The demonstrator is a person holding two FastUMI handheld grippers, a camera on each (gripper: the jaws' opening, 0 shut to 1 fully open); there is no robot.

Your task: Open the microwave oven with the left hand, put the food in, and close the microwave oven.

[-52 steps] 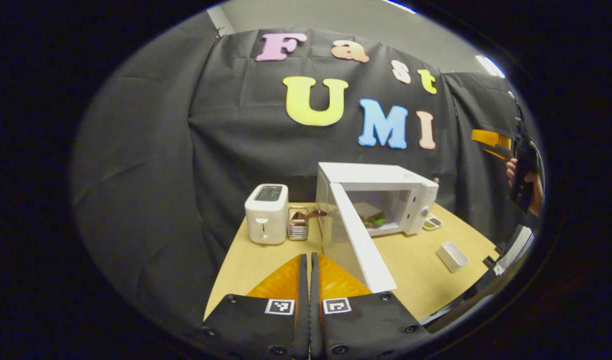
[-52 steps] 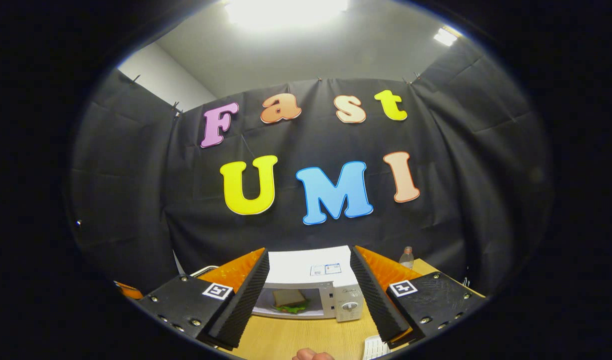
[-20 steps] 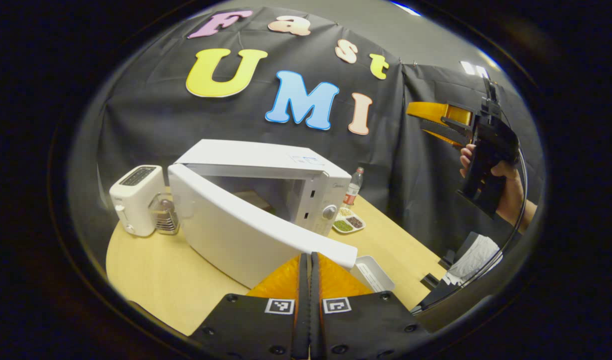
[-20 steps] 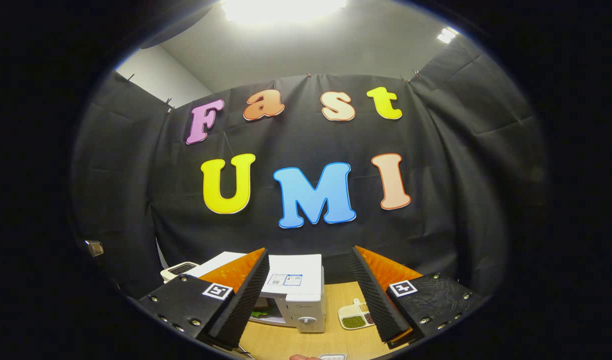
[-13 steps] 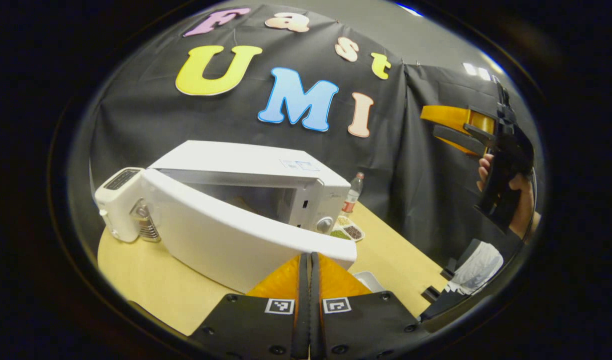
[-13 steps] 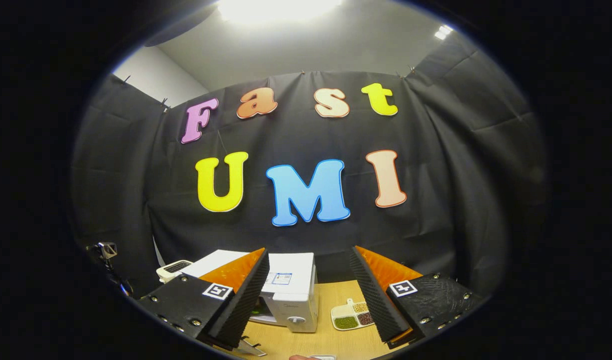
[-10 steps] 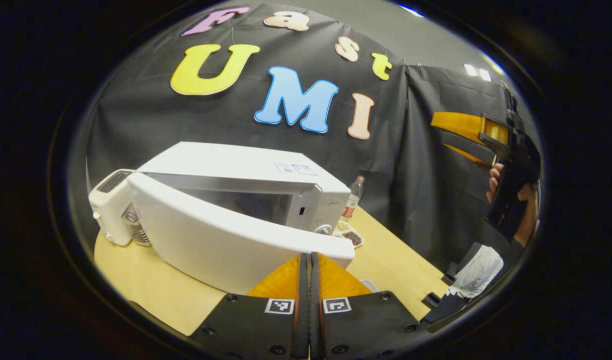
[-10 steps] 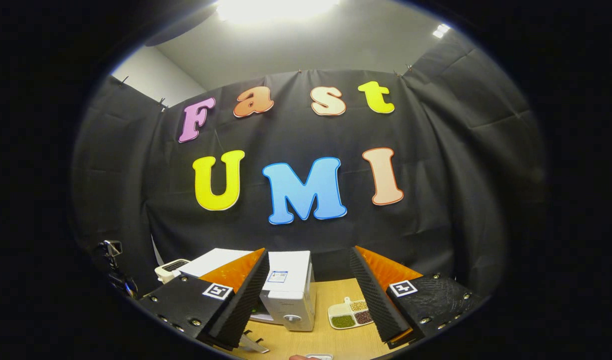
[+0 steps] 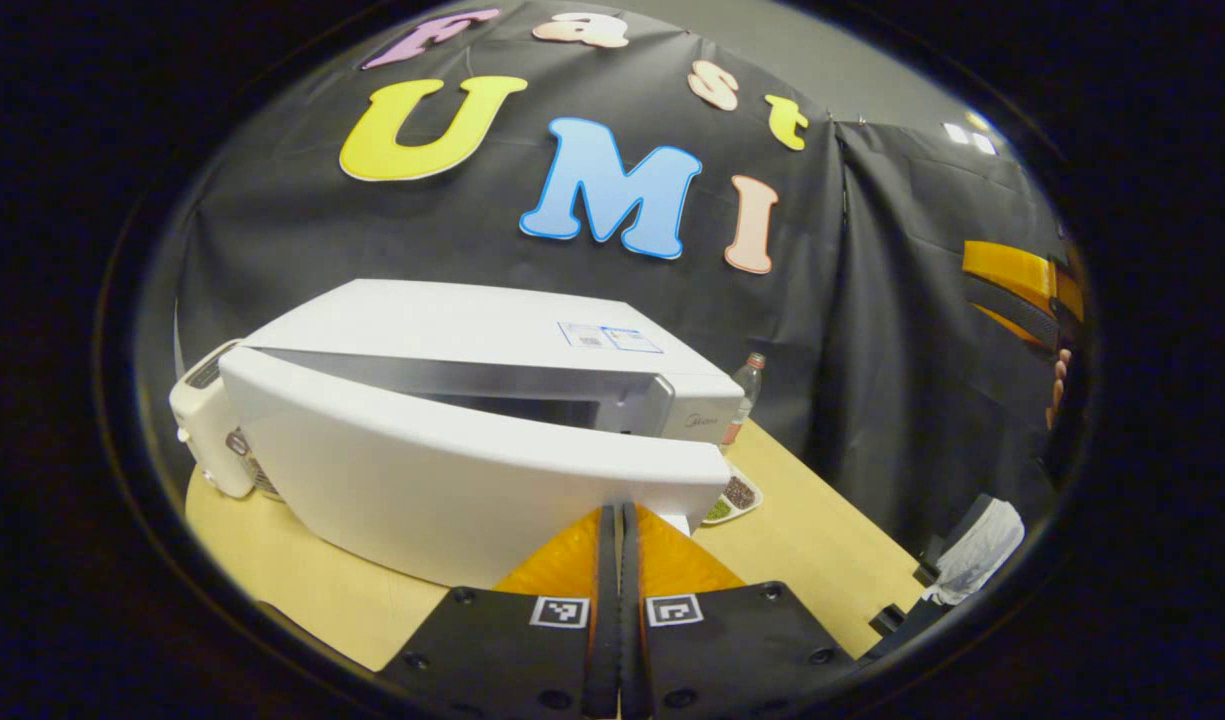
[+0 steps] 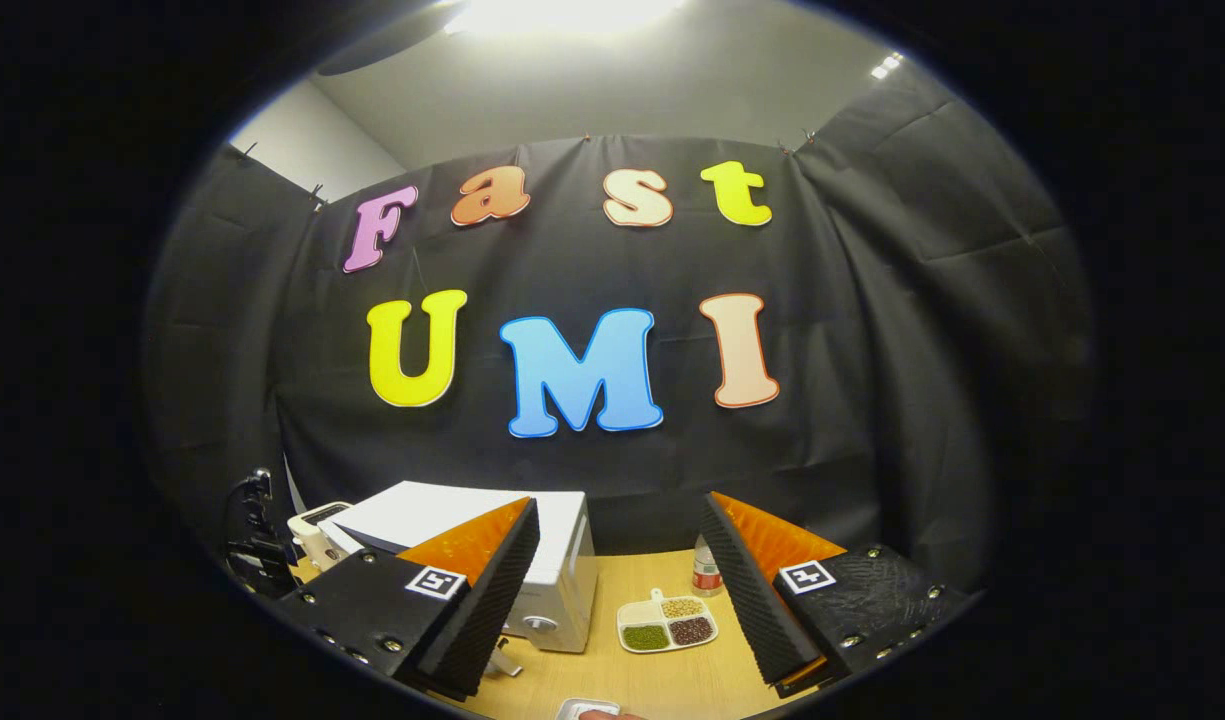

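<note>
The left tool (image 9: 617,520), fingers pressed together and holding nothing, touches the free edge of the microwave door (image 9: 452,480), now nearer shut than a moment ago. The white microwave (image 9: 492,335) sits on the counter (image 9: 812,540); its labels are unreadable. The right tool (image 10: 620,580) gapes wide, raised.

L gripper (image 9: 617,520), black body w/ orange fingers: jaws pressed together, tips against the white door edge. R gripper (image 10: 620,545), same build: jaws wide apart, held up high, level. In left gripper view it's far right w/ fingers (image 9: 1056,385) wrapped on it.
</note>
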